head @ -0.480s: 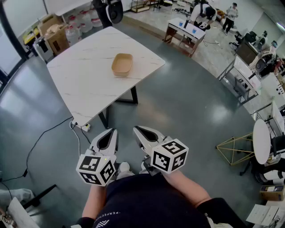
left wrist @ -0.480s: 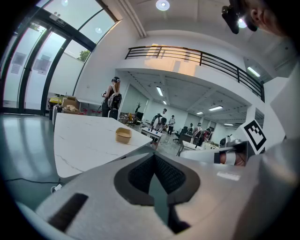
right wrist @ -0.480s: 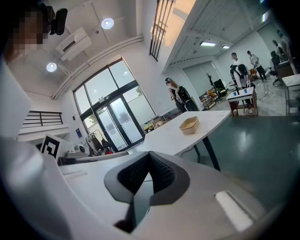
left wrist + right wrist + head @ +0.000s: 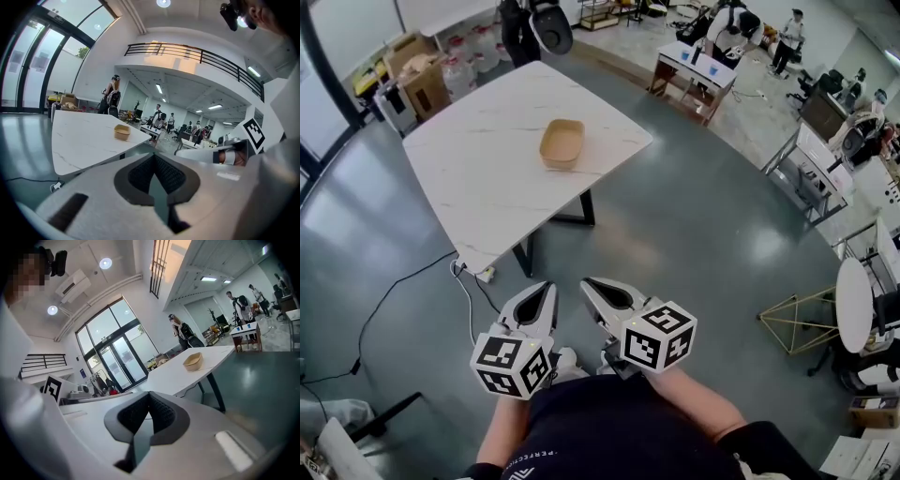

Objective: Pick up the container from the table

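A tan oval container point(image 4: 562, 142) stands alone on the white marble table point(image 4: 478, 187), far ahead of me. It also shows small in the left gripper view as the container point(image 4: 122, 132) and in the right gripper view as the container point(image 4: 192, 361). My left gripper point(image 4: 547, 292) and right gripper point(image 4: 590, 285) are held side by side close to my body over the grey floor, well short of the table. Both point toward the table. Each has its jaws shut with nothing between them, as the left gripper point(image 4: 153, 157) and right gripper point(image 4: 149, 396) show.
A cable and power strip point(image 4: 484, 273) lie on the floor by the table's near leg. Cardboard boxes point(image 4: 422, 75) and water jugs stand behind the table. Desks with people point(image 4: 698, 61) are at the back right. A yellow wire frame point(image 4: 797, 319) stands at the right.
The table and container sit slightly lower and further right in the head view. Both grippers keep much the same pose and stay shut.
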### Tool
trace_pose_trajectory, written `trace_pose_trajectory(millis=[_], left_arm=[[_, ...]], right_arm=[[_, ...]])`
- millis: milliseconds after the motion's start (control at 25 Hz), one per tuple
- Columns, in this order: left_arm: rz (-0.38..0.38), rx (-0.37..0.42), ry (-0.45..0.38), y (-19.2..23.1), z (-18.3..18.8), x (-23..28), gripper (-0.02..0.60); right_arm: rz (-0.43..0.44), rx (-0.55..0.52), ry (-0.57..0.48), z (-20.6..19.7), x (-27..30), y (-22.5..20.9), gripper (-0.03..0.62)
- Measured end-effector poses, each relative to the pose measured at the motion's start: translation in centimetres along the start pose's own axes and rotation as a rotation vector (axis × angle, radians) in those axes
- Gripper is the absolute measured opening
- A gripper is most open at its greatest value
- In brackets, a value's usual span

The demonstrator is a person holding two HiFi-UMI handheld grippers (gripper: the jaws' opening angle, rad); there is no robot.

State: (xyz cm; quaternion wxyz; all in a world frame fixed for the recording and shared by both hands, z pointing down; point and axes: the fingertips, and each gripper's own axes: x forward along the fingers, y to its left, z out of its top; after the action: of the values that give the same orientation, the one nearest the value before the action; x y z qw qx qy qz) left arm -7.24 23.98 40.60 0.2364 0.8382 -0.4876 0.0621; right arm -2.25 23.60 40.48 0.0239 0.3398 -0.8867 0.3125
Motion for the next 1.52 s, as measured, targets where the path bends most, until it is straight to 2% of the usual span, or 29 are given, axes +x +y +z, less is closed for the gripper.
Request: trace_pose_trajectory(millis=[280, 480, 680, 960, 1200, 1520], left_arm=[[0.0, -0.012, 0.02, 2.0, 0.1, -0.4, -0.006], [-0.026, 0.025, 0.026, 3.6, 1.0, -0.5, -0.006], [-0.052, 0.025, 0.032, 6.0, 2.1, -0.8, -0.006], [-0.093, 0.03, 0.051, 7.7, 2.0, -0.8, -0.006], [-0.118, 0.022, 0.064, 7.7, 2.3, 1.3, -0.006], [-0.151, 0.025, 0.034, 7.2, 4.7, 8.4, -0.005]], right_arm=[[-0.009, 0.015, 0.033, -0.6, 2.1, 0.2, 0.002], [-0.027, 0.034, 0.032, -0.3, 4.6, 0.5, 0.002], [-0.032, -0.003, 0.047, 0.3, 7.5, 2.5, 0.002], [-0.07, 0.005, 0.044, 0.5, 9.2, 3.0, 0.002], [-0.097, 0.026, 0.047, 1.9, 9.6, 0.5, 0.002], [-0.113, 0.007, 0.029, 6.9, 10.3, -5.9, 0.002]])
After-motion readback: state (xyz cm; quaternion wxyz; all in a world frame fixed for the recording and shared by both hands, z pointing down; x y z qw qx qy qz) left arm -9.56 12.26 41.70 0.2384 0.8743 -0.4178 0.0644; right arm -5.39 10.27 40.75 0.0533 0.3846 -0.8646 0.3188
